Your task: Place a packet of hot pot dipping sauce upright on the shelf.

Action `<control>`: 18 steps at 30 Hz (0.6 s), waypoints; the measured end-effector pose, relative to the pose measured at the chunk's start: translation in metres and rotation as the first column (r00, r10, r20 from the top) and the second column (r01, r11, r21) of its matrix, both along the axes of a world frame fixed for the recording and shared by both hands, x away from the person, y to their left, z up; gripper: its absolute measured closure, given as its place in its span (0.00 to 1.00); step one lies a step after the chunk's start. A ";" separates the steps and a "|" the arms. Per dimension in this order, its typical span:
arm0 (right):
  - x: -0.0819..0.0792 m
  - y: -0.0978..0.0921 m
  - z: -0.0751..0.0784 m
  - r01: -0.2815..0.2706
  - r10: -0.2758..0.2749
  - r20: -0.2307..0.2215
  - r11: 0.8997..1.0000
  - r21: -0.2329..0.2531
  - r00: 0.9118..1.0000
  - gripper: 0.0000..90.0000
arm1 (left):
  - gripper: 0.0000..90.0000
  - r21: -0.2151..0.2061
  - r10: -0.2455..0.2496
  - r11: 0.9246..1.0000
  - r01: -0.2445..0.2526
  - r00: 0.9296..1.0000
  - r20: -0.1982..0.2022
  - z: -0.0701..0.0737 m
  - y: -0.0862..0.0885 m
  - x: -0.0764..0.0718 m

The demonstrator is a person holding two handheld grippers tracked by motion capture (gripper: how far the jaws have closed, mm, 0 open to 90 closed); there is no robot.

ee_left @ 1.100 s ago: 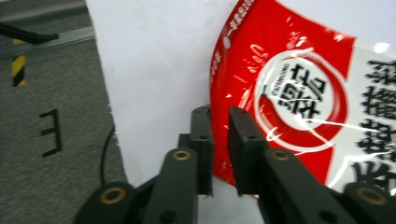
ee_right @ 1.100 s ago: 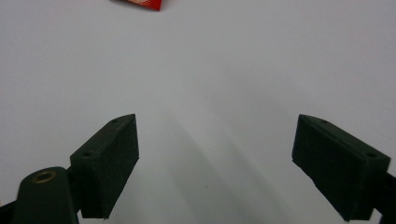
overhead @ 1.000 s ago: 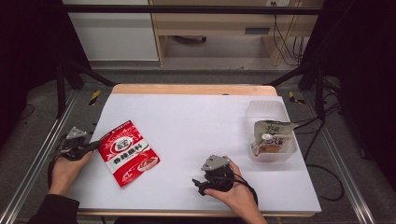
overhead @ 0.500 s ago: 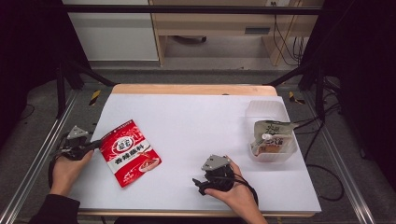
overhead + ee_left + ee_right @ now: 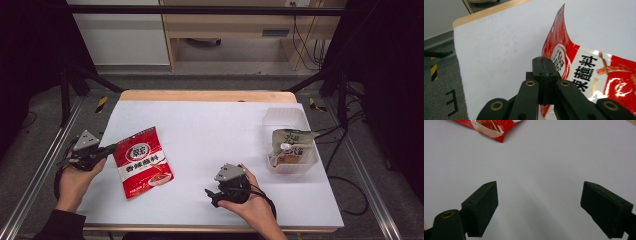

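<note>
Since a second ago, my left gripper (image 5: 111,148) kept jaws pinching red packet (image 5: 144,162) near table (image 5: 210,125) left edge, barely shifted; right gripper (image 5: 210,194) jaws spread, idle; lift pending.

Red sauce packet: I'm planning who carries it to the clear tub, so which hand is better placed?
Left. The left tongs are shut on the red sauce packet at its edge. The right tongs are open over bare table, holding nothing.

Lab setup: alu frame rails (image 5: 35,185), cables (image 5: 350,185), white-covered table (image 5: 215,125).
</note>
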State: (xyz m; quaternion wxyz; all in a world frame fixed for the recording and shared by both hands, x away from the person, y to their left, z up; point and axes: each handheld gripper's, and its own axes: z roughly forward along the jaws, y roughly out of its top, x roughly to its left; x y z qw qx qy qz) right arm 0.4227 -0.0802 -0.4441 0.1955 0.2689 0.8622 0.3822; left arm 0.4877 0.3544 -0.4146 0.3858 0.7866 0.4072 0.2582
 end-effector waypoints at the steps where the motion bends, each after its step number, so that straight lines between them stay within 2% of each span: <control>1: 0.000 0.000 0.000 0.000 0.000 0.000 1.000 0.000 1.000 0.17 | 1.00 0.006 -0.003 1.000 0.003 1.000 0.001 0.002 -0.002 -0.001; 3: 0.001 0.002 0.005 -0.011 0.011 0.011 1.000 -0.008 1.000 0.17 | 1.00 0.019 -0.013 1.000 0.013 1.000 0.014 0.005 -0.007 -0.002; 6: 0.004 0.006 0.014 -0.022 0.023 0.031 0.999 -0.026 0.999 0.17 | 1.00 0.010 -0.018 1.000 0.018 0.999 0.036 0.011 -0.011 -0.005; 18: 0.019 0.021 0.035 -0.038 0.041 0.064 0.998 -0.043 0.997 0.17 | 1.00 -0.010 -0.043 0.999 0.044 0.994 0.102 0.030 -0.020 -0.016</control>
